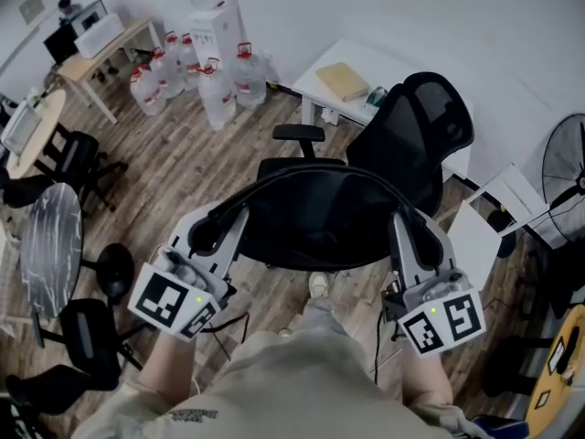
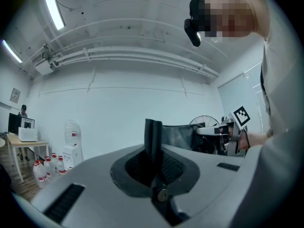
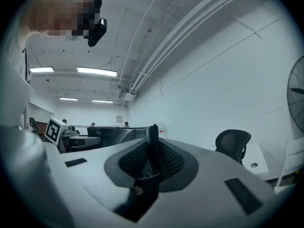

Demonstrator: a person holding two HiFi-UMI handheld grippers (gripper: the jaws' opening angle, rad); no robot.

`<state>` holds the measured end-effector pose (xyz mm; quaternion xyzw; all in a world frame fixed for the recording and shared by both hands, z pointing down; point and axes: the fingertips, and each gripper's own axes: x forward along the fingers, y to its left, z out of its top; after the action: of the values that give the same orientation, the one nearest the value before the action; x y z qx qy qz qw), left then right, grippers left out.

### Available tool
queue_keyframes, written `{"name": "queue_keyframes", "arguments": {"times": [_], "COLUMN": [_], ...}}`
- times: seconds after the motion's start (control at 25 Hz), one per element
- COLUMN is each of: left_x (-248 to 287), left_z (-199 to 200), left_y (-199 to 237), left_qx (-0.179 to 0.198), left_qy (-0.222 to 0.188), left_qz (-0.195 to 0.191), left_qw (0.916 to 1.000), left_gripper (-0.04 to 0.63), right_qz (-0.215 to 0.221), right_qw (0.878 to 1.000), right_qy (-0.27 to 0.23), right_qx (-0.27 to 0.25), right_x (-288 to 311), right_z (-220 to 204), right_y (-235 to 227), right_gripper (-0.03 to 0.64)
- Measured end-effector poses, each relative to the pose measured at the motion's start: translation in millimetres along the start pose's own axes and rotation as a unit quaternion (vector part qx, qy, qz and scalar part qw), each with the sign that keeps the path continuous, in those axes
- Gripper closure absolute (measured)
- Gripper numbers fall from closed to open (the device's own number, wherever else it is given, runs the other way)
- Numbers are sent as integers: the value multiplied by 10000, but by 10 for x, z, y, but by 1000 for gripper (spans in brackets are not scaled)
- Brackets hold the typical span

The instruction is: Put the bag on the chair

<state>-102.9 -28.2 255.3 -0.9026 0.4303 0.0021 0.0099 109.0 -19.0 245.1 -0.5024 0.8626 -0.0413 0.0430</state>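
Black bag (image 1: 320, 222) held spread, level, close to black mesh chair (image 1: 425, 122).

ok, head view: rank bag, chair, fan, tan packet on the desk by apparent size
1. bag, nearest the camera, so it looks bigger than it is
2. chair, partly hidden by the bag
3. fan, cut by the frame edge
4. tan packet

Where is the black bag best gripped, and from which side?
Grip the bag by its thin upper edge, one gripper at each end, from outside, as the left gripper and right gripper do: it is wide and limp, so one grip might let it sag.
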Motion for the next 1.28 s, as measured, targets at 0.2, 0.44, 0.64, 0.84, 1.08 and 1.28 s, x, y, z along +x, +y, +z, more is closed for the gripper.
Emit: {"name": "queue_keyframes", "arguments": {"times": [0.2,0.44,0.64,0.84,1.08,1.28], "left_x": [590,1350,1808,2164,2523,2697], "left_z": [-101,-400,-663,-939,-1330,-1677], "left_y": [285,675,1002,1411,1824,2067], "left_qx": [-19,-277,-545,-839,-942,-1001], "left_qy": [107,333,567,753,1044,1318], "left_qz": [154,365,562,951,1126,1129], "left_qw": [9998,9984,9953,9891,9836,9797], "left_gripper": [566,566,566,566,566,566], "right_qz": [102,262,373,612,696,567], "right_qw": [9999,9989,9974,9936,9870,9827], "right_qy": [97,334,546,820,1165,1515], "right_qx": [47,197,292,481,862,906], "right_x": [524,1227,1752,2289,2906,3197], "right_z": [-59,-302,-505,-747,-1148,-1544], "right_y": [-484,-1143,-1515,-1767,-2083,-2203], "right_gripper": [548,548,546,545,541,540]}}
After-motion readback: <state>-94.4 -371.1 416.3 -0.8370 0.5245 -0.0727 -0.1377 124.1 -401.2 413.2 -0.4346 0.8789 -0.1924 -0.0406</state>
